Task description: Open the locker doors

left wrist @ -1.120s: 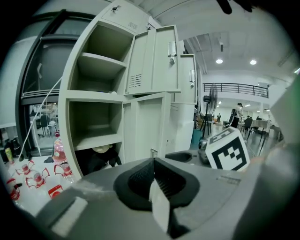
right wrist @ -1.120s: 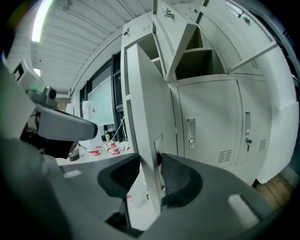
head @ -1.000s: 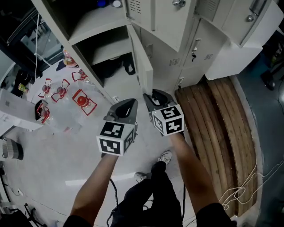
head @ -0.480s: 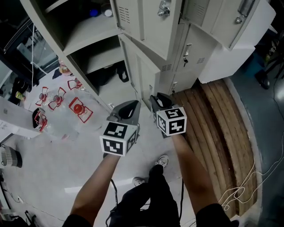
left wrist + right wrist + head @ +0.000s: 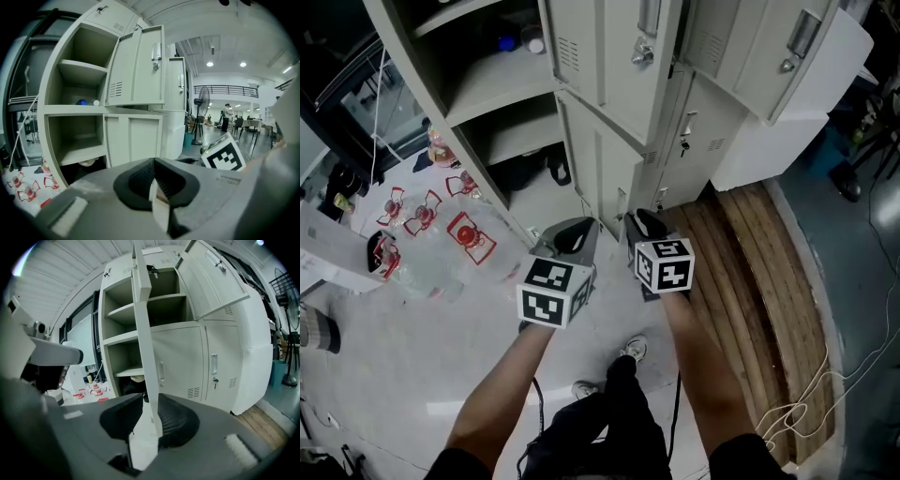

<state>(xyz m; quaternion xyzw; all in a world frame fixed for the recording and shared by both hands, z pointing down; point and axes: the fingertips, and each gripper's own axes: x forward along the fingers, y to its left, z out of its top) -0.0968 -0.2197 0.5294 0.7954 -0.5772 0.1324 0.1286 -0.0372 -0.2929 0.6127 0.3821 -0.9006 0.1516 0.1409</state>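
The grey metal lockers (image 5: 670, 141) stand ahead of the person, seen steeply from above in the head view. The right tool (image 5: 642, 217) is at the free edge of the lower locker door (image 5: 602, 169), which stands swung out from its column. In the right gripper view that door (image 5: 143, 333) runs edge-on straight up between the jaws of the right tool (image 5: 148, 414). The jaws have just been closing and now clamp on the door's thin edge. The left tool (image 5: 574, 228) hangs just beside the right one, clear of the lockers. In the left gripper view the left tool (image 5: 153, 161) has its tips together with nothing between them. Above the held door, the upper door (image 5: 623, 47) is also open and tilts outward, its latch facing the person. The left column's compartments (image 5: 77, 89) are bare and open. A small blue item (image 5: 82, 101) and a white one (image 5: 95, 102) sit on the middle shelf, and something dark (image 5: 525, 169) lies in the bottom bay. To the right, a closed door (image 5: 180, 362) shows a key (image 5: 215, 379) in its lock. Wooden planks (image 5: 750, 272) lie on the floor right of the person, and red-printed clear packets (image 5: 469, 234) are scattered on the left.
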